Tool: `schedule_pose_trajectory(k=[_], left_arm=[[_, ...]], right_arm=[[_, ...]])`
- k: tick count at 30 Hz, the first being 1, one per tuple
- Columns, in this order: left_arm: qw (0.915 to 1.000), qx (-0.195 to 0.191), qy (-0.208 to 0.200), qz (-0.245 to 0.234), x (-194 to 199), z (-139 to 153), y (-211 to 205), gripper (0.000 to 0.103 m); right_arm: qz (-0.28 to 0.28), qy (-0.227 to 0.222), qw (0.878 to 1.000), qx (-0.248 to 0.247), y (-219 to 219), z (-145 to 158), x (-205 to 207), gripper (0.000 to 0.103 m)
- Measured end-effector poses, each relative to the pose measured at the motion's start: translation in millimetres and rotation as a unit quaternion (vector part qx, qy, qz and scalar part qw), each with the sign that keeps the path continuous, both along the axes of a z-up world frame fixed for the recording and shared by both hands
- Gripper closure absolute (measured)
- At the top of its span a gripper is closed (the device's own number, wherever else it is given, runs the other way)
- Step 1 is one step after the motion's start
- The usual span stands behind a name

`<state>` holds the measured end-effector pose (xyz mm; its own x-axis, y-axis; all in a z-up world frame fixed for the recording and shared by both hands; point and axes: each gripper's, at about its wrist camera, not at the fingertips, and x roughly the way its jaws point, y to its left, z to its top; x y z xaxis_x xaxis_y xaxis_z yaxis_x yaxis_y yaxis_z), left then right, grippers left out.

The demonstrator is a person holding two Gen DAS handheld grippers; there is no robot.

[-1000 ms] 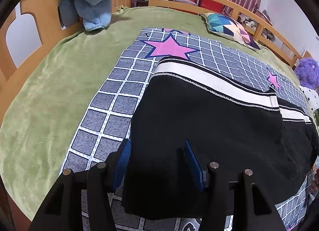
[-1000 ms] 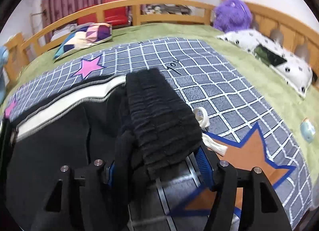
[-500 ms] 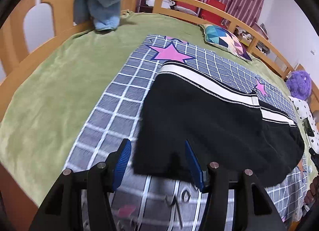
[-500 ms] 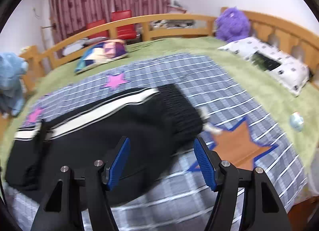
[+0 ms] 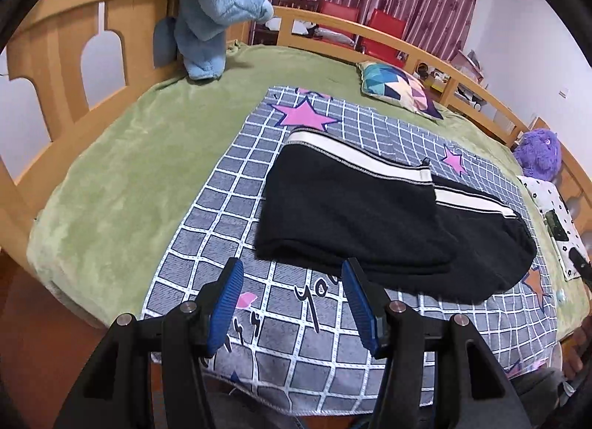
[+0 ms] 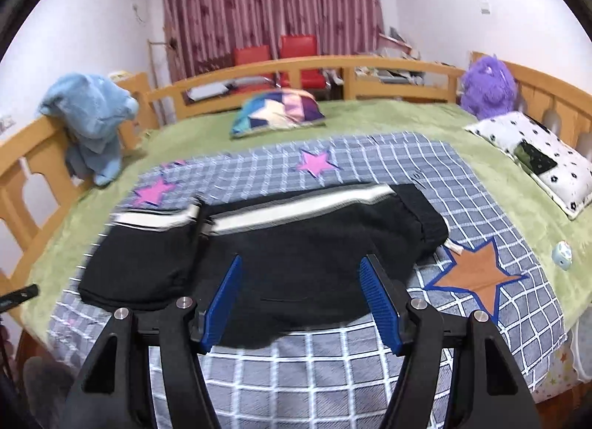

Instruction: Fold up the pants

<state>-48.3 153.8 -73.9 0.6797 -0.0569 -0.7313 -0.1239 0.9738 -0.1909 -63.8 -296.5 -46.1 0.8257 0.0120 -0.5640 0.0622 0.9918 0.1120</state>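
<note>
**Friend:** Where are the pants now?

**Me:** The pants [image 5: 370,221] lie flat on the checked blanket [image 5: 229,184], in the middle of the bed [image 5: 122,177]. They look folded once already, with the white stripe along the far edge. On the left end the leg part lies on top. On the right end is the thick stretchy waist.

**Friend:** Are they hard to move?

**Me:** I don't think so. They look soft, floppy and light, but a bit thick. They will bend anywhere and sag if I lift only one spot. So I guess I should take them at two corners of one end and pinch all the layers together.

**Friend:** What is your left gripper doing?

**Me:** My left gripper [image 5: 292,303] is open about halfway. It holds nothing. It hangs over the blanket, just in front of the near edge of the pants.

**Friend:** And the right one?

**Me:** My right gripper [image 6: 301,299] is open too, a bit wider. Nothing is between its blue pads [image 6: 379,303]. It hovers above the pants, not touching them.
</note>
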Motion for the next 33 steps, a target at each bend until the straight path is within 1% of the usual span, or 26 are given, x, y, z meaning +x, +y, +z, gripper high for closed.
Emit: schedule_pose_trajectory(k=[4,6,7,8,10,12,16,19,21,23,24,26,28,31,33], left_arm=[[1.0000,-0.005,-0.006,0.005,-5,10,-3,0.050],[1.0000,-0.002,-0.006,0.002,-2,12,-8,0.050],[1.0000,0.006,-0.006,0.001,3,12,-11,0.050],[0.9999,0.009,-0.004,0.004,6,12,-13,0.050],[1.0000,0.004,-0.002,0.006,11,9,-15,0.050],[0.9999,-0.005,0.010,0.007,21,2,-14,0.050],[0.9991,-0.024,0.022,0.026,37,-21,-3,0.050],[0.9982,-0.046,0.026,0.026,49,-35,5,0.050],[0.9973,-0.060,0.029,0.031,62,-46,10,0.050],[0.9960,-0.071,0.040,0.035,77,-58,17,0.050],[0.9953,-0.077,0.044,0.039,83,-63,19,0.050],[0.9921,-0.104,0.047,0.052,97,-77,28,0.050],[0.9904,-0.119,0.054,0.046,107,-88,29,0.050],[0.9890,-0.116,0.079,0.047,119,-116,29,0.050],[0.9875,-0.126,0.082,0.048,120,-129,30,0.050]], right_arm=[[0.024,-0.019,0.999,0.012,8,19,-16,0.038],[0.032,-0.029,0.999,0.002,13,23,-20,0.038],[0.033,-0.032,0.999,-0.005,15,24,-20,0.038],[0.035,-0.032,0.999,-0.010,17,23,-19,0.038],[0.036,-0.022,0.999,-0.013,17,21,-14,0.038],[0.037,-0.014,0.999,0.004,14,19,-6,0.038],[0.050,-0.003,0.998,0.034,5,14,11,0.038],[0.052,0.009,0.998,0.031,3,-1,23,0.038],[0.045,0.030,0.998,0.024,0,-14,32,0.038],[0.040,0.048,0.998,0.027,-5,-24,38,0.038],[0.036,0.058,0.997,0.038,-10,-29,42,0.038],[0.035,0.073,0.995,0.056,-17,-36,49,0.038],[0.033,0.087,0.993,0.072,-22,-42,55,0.038],[0.035,0.094,0.991,0.091,-26,-49,61,0.038],[0.037,0.094,0.991,0.092,-23,-51,65,0.038]])
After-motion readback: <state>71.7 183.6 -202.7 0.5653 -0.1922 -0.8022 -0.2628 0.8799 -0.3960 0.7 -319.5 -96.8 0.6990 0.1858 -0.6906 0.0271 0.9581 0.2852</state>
